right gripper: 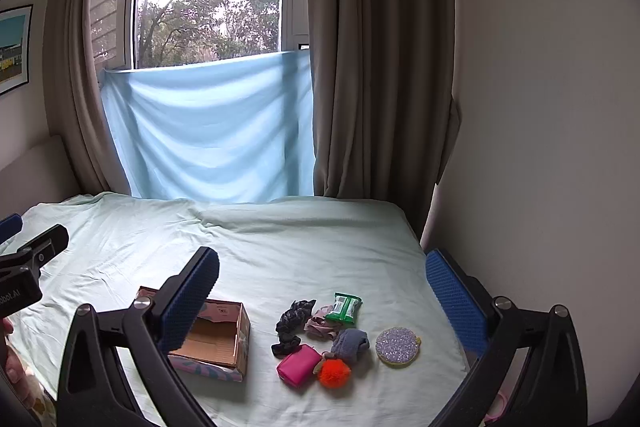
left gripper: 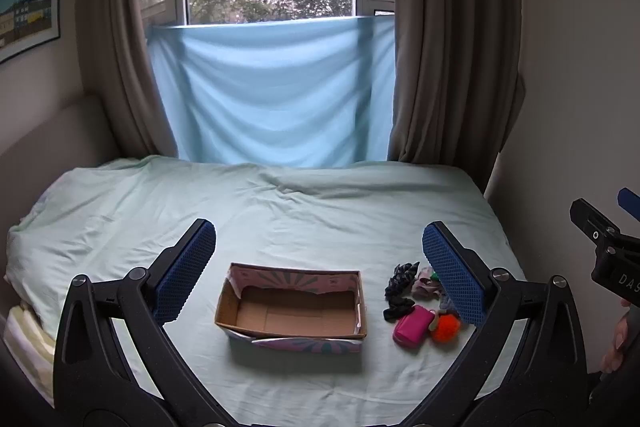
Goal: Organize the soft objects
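An open cardboard box (left gripper: pixel 292 307) with a patterned outside sits on the bed; it also shows in the right wrist view (right gripper: pixel 218 341). It looks empty inside. To its right lies a cluster of small soft items: a pink pouch (right gripper: pixel 298 365), an orange pompom (right gripper: pixel 334 373), a dark scrunchie (right gripper: pixel 294 319), a grey sock (right gripper: pixel 350 345), a green packet (right gripper: pixel 344 307) and a glittery round pad (right gripper: pixel 397 347). My left gripper (left gripper: pixel 320 275) is open and empty above the box. My right gripper (right gripper: pixel 320 303) is open and empty above the cluster.
The bed (left gripper: pixel 320 211) has a pale green sheet and meets a wall on the right (right gripper: pixel 540 147). A blue cloth (left gripper: pixel 272 95) hangs under the window between brown curtains. The bed's near left edge drops off by folded bedding (left gripper: pixel 24 331).
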`<state>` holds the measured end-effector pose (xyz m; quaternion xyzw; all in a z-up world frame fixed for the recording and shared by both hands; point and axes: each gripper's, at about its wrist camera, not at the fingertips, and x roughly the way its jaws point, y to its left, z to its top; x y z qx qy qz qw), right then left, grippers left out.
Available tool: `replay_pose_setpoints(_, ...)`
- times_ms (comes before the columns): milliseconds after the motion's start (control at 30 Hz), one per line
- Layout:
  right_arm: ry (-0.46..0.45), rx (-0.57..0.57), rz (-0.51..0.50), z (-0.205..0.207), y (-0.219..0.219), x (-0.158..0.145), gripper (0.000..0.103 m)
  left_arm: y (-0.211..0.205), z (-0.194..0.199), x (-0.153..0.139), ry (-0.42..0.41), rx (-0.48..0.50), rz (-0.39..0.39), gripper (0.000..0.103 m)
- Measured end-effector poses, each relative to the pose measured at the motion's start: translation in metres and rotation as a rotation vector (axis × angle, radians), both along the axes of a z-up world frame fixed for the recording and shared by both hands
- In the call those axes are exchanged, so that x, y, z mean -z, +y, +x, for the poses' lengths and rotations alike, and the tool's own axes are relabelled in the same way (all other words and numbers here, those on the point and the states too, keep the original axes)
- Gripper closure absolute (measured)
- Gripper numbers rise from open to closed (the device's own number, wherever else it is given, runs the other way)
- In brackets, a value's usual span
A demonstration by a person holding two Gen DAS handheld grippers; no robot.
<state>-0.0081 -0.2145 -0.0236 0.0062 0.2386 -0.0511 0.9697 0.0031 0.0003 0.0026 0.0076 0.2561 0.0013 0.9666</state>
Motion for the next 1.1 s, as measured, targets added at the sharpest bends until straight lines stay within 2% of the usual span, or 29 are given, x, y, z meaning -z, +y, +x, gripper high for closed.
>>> replay_pose_setpoints(767,-0.003,0.002,0.001,0.002,0.006,-0.001,0.000,0.006,0.007,0.006,0.012,0.009,-0.012,0.000)
replay_pose_setpoints(1100,0.015,0.035,0.012,0.007,0.008,-0.005,0.000,0.007,0.025,0.007,0.052,0.047,-0.031,0.000)
